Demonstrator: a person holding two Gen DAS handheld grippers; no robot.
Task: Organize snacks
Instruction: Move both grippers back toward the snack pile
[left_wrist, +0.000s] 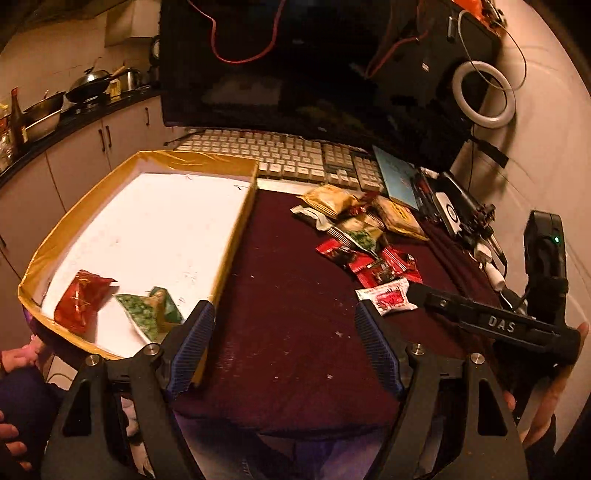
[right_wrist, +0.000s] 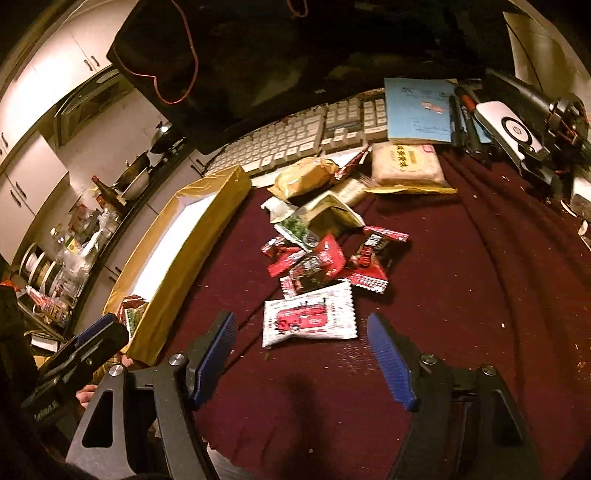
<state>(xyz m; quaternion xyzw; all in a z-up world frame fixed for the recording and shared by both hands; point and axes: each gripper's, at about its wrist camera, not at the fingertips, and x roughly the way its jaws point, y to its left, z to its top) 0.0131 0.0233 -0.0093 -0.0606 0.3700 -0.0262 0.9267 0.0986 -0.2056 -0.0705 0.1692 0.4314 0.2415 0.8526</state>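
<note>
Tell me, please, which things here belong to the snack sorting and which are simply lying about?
Job: gold-rimmed box; red packet and green packet inside it; snack pile on the cloth; white-and-red packet; left gripper and right gripper, both open.

Lying about: keyboard; blue booklet; monitor; ring light.

My left tongs (left_wrist: 286, 345) are spread wide over the maroon cloth-covered counter (left_wrist: 295, 314), gripping nothing. Left of them, the shallow gold-rimmed white tray (left_wrist: 236, 236) holds a red foil packet (left_wrist: 79, 299) and a green packet (left_wrist: 149, 314). My right tongs (left_wrist: 480, 317) reach near a white-and-red packet (left_wrist: 388, 297) beside the heap of loose snack packets (left_wrist: 365, 236).
</note>
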